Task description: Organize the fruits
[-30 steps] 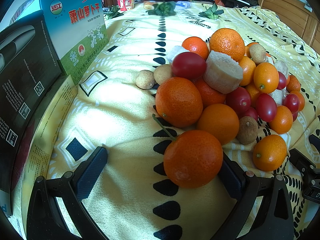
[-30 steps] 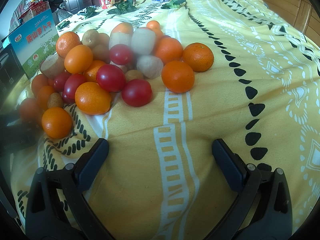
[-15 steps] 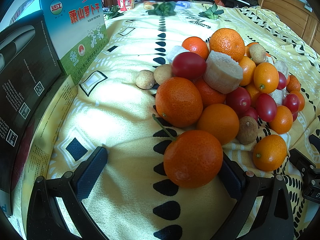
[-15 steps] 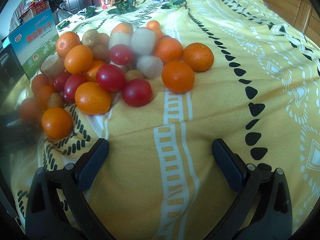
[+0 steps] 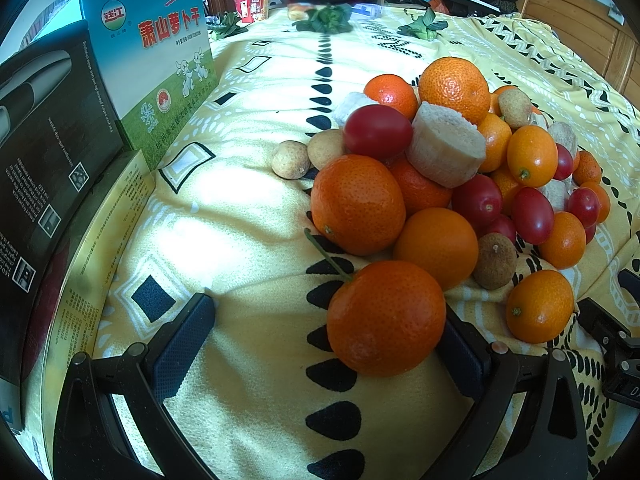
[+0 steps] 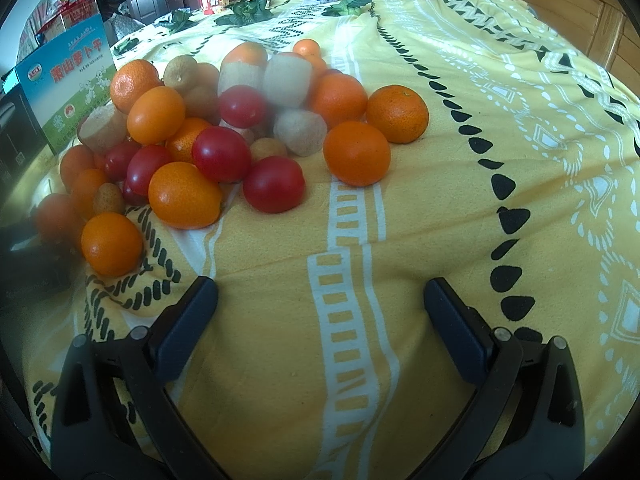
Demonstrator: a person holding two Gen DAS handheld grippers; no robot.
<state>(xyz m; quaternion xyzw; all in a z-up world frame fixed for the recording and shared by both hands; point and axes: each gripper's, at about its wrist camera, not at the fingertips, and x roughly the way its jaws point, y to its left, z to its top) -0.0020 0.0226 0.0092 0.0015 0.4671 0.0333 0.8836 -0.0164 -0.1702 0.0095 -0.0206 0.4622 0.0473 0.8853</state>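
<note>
A pile of oranges, red cherry tomatoes, brown longans and pale cut chunks lies on a yellow patterned cloth [image 5: 248, 216]. My left gripper [image 5: 324, 332] is open; a stemmed orange [image 5: 386, 318] sits between its fingers, against the right finger. A larger orange [image 5: 358, 204] lies just beyond. My right gripper [image 6: 320, 308] is open and empty over bare cloth [image 6: 440, 208], short of the pile. Nearest to it are a red tomato [image 6: 274, 189] and an orange [image 6: 356, 153].
A blue-green carton [image 5: 160, 60] and a black box [image 5: 44, 152] stand along the left edge. Green leaves [image 5: 326, 20] and a red cup [image 5: 252, 6] lie at the far end. A wooden headboard [image 6: 600, 20] is at the far right.
</note>
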